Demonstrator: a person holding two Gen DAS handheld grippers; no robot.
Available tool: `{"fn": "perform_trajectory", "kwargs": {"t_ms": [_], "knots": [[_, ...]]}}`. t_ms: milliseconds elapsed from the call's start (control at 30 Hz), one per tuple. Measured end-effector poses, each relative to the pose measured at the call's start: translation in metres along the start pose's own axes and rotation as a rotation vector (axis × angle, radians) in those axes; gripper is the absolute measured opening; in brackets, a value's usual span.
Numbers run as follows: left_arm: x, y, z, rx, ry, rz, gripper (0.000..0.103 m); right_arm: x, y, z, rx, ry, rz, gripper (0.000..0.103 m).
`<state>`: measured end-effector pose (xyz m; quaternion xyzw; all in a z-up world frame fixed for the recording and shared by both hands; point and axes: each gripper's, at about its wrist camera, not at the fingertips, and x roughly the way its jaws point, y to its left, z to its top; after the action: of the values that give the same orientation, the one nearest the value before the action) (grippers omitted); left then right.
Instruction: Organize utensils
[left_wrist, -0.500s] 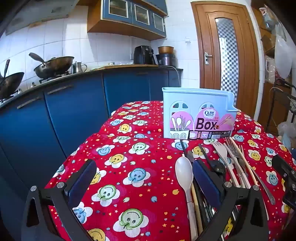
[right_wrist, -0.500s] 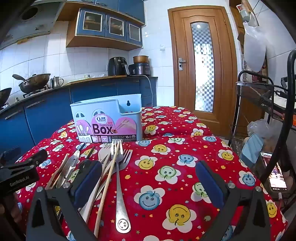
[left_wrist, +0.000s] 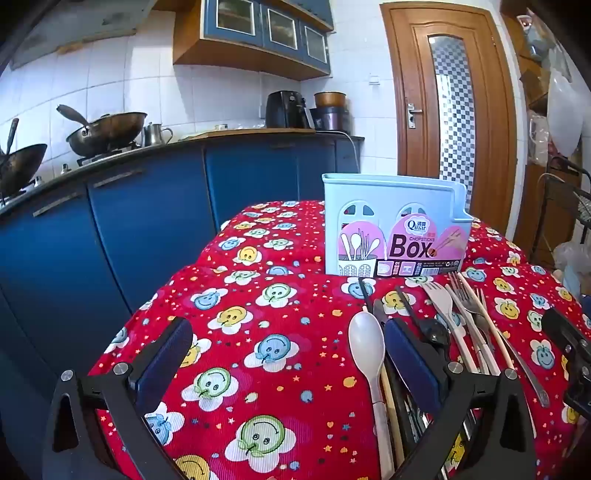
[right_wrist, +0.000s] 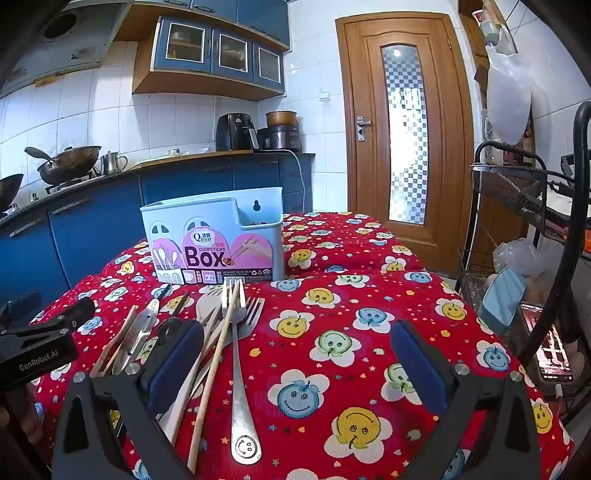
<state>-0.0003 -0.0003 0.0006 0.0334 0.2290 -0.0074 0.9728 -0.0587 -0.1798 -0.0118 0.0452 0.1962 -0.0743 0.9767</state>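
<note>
Item: left tool (left_wrist: 284, 354). Jaws spread to their widest, nothing between the pads, hovering low over the cloth-covered counter (left_wrist: 258, 295). Its right finger sits just above the near end of the utensil pile.

Item: right tool (right_wrist: 295, 354). Jaws likewise fully apart and empty; its left finger overlaps the pile's right edge, the rest of the span over bare cloth.

Item: utensil pile (right_wrist: 207, 332). Loose heap lying flat on the counter between the two tools, handles toward the cameras, heads toward the box. Contents identifiable: white spoon (left_wrist: 367, 343) at the pile's left edge; steel fork (right_wrist: 236, 332) with a smiley stamped on its handle end at the right edge; wooden chopstick (right_wrist: 218, 350) lying across that fork; pale plastic fork (left_wrist: 443, 302); a black utensil and further steel pieces, overlapped and hard to separate.

Item: light-blue chopsticks box (right_wrist: 218, 240). Upright just beyond the pile's far end. No utensil stands above its rim; interior mostly hidden.

Status: opening step, judged. Nothing yet sorted.

Next move calls for: choosing an outlying piece, the spoon or the smiley fork, lowering one tool around its handle, closing, then lifting it clear without dragging neighbours. The crossed chopstick may roll if the fork goes first.
</note>
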Motion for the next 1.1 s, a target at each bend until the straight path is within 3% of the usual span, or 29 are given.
{"fn": "perform_trajectory", "kwargs": {"t_ms": [1100], "knots": [[-0.0002,-0.0034,-0.0005,-0.002,-0.001,0.000,0.103,0.0004,-0.0003,-0.0002,-0.001,0.000,0.000,0.103]]}}
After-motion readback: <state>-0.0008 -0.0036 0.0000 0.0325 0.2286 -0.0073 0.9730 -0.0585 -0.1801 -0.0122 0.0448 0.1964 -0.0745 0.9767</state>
